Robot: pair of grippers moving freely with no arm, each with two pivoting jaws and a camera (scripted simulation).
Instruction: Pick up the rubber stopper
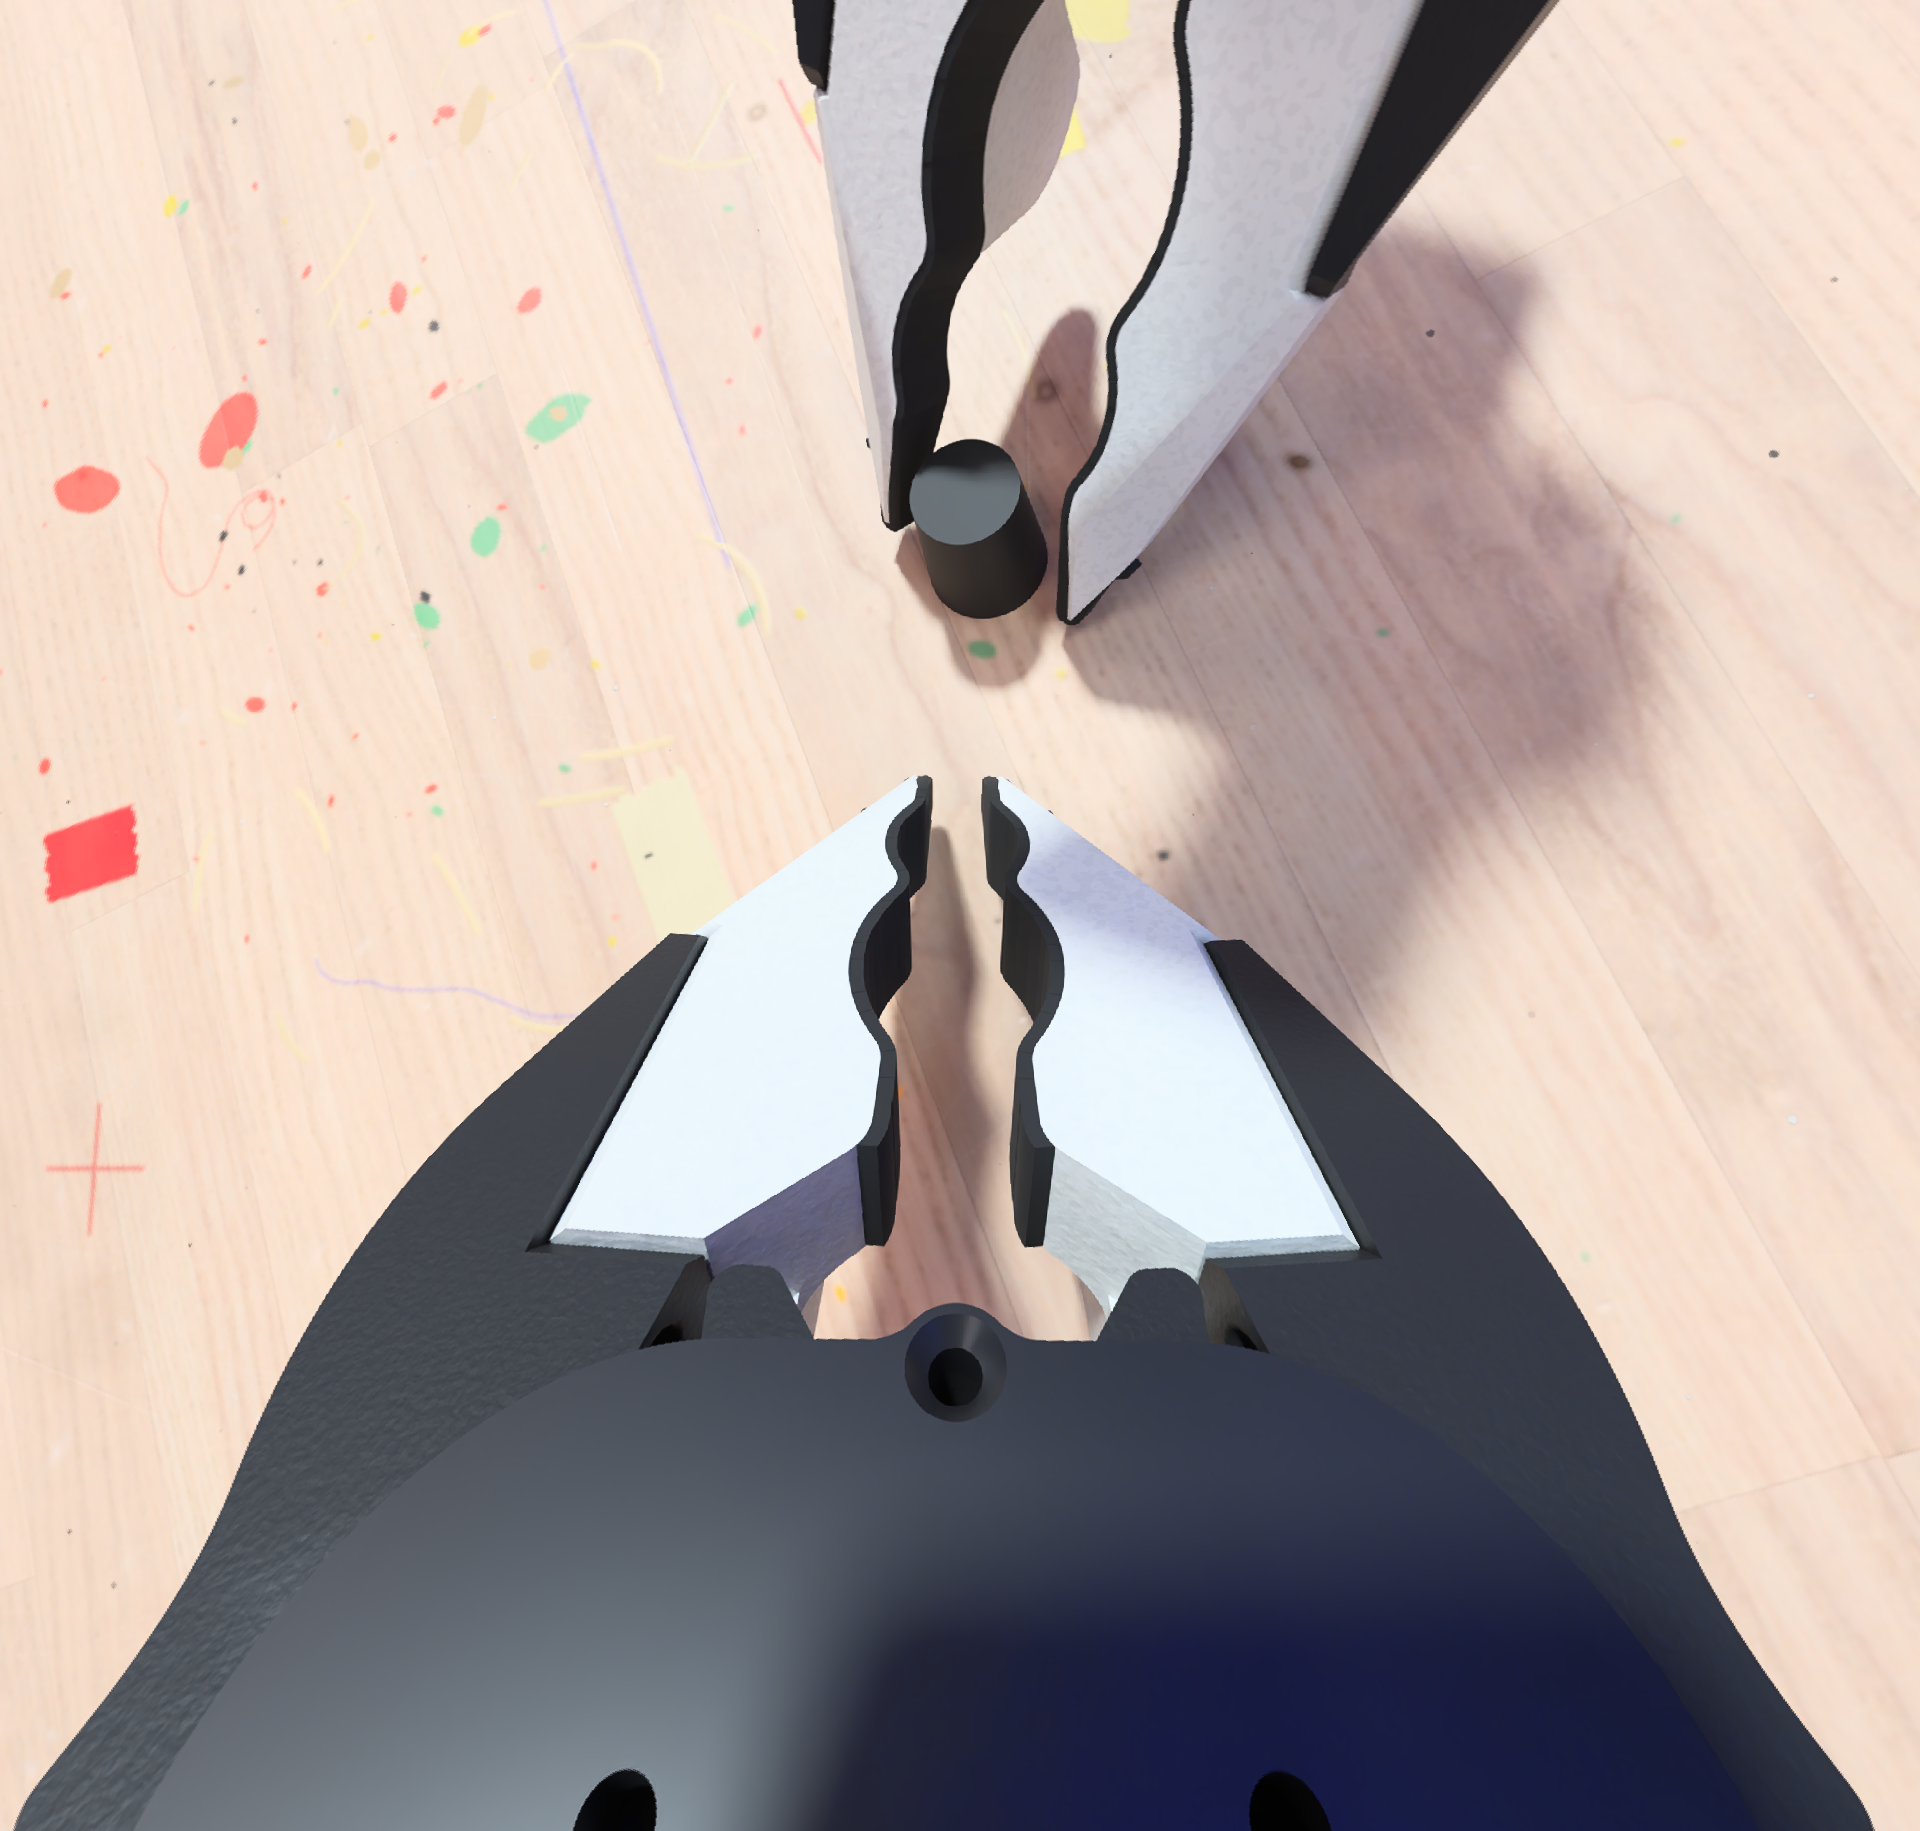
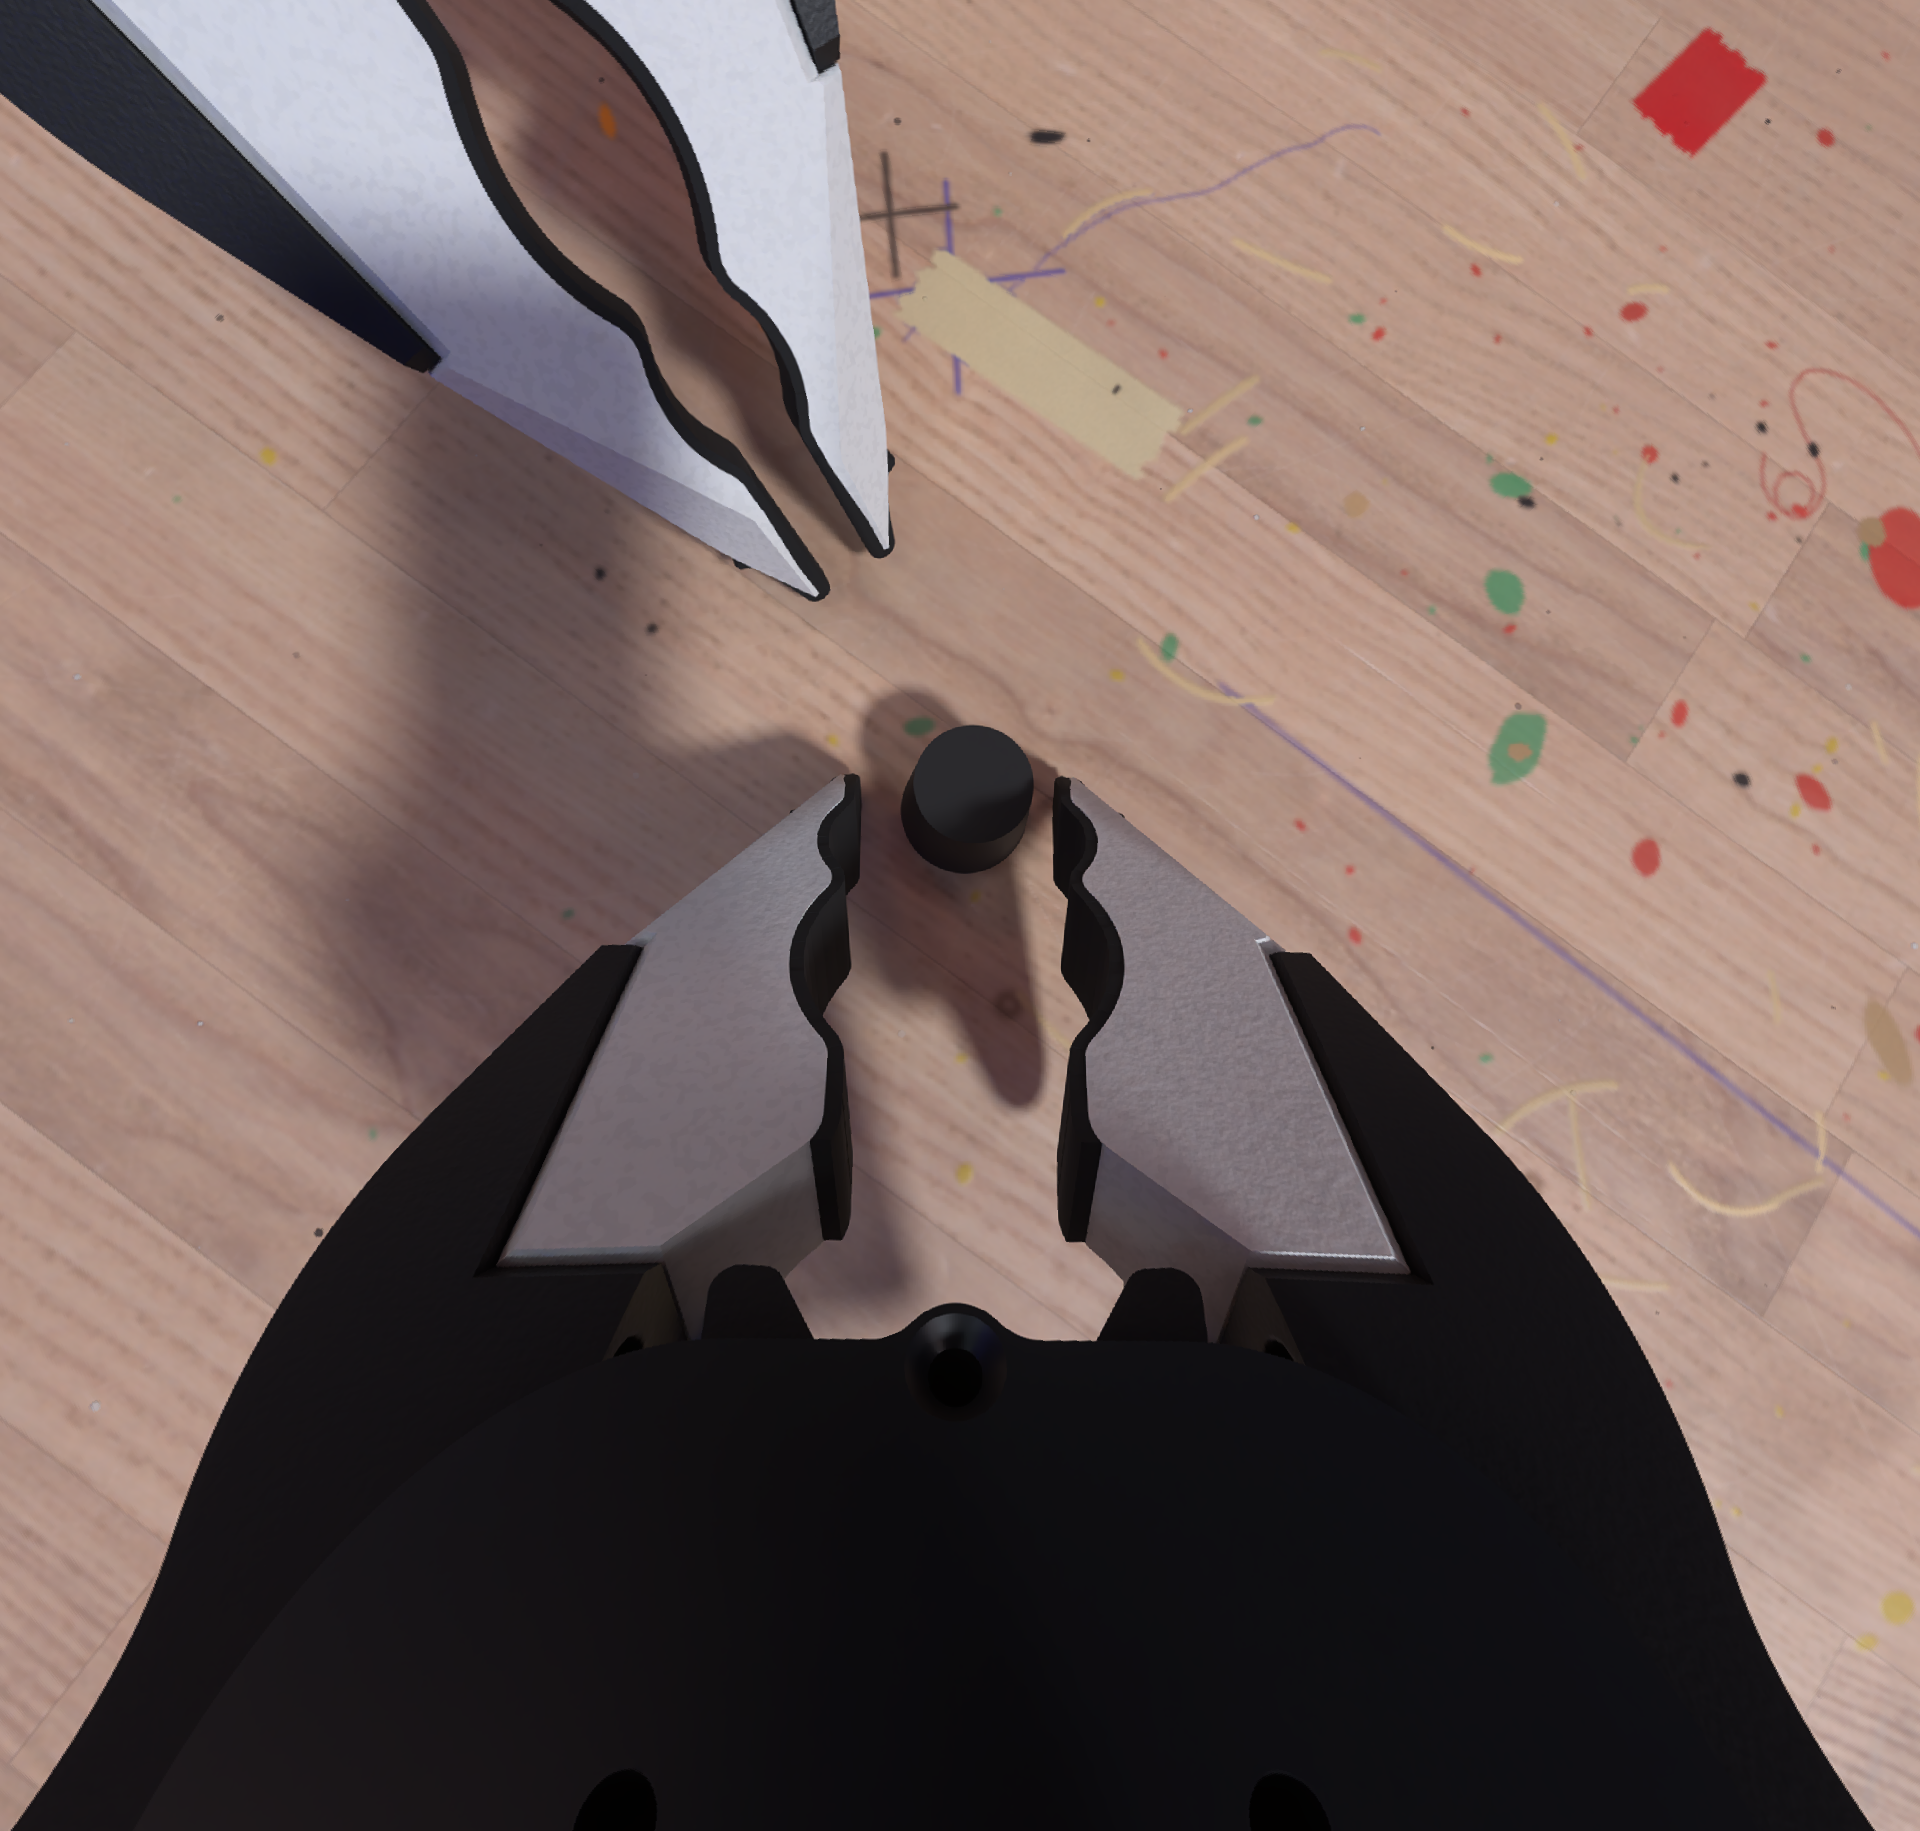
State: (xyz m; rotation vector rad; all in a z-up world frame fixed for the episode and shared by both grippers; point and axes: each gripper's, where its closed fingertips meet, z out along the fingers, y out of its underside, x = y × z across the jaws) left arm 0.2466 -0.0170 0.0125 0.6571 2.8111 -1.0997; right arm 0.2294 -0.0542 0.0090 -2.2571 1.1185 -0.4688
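Right claw (image 2: 956,794) wide, straddling the rubber stopper (image 2: 968,796) upright on the table (image 2: 312,846), no table edge in view; left claw (image 1: 957,789) narrow, empty; lower slightly, centre, squeeze low — one pad (image 1: 914,451) prob. touching already.

Left wrist view: the camera sits behind the left gripper (image 1: 957,794), looking steeply down along its fingers at a paint-flecked wooden worktop (image 1: 364,638), at close range. No worktop edge or corner falls in frame.

Right wrist view: the camera sits behind the right gripper (image 2: 956,794), likewise angled down and close to the surface; again no edge is visible.

The two cameras face roughly toward each other. Each shows the opposite gripper entering from its upper border. Shared ground: the black rubber stopper (image 1: 977,529) (image 2: 966,794), a red patch (image 1: 90,851) (image 2: 1699,90), and a strip of pale tape (image 1: 670,851) (image 2: 1039,363).
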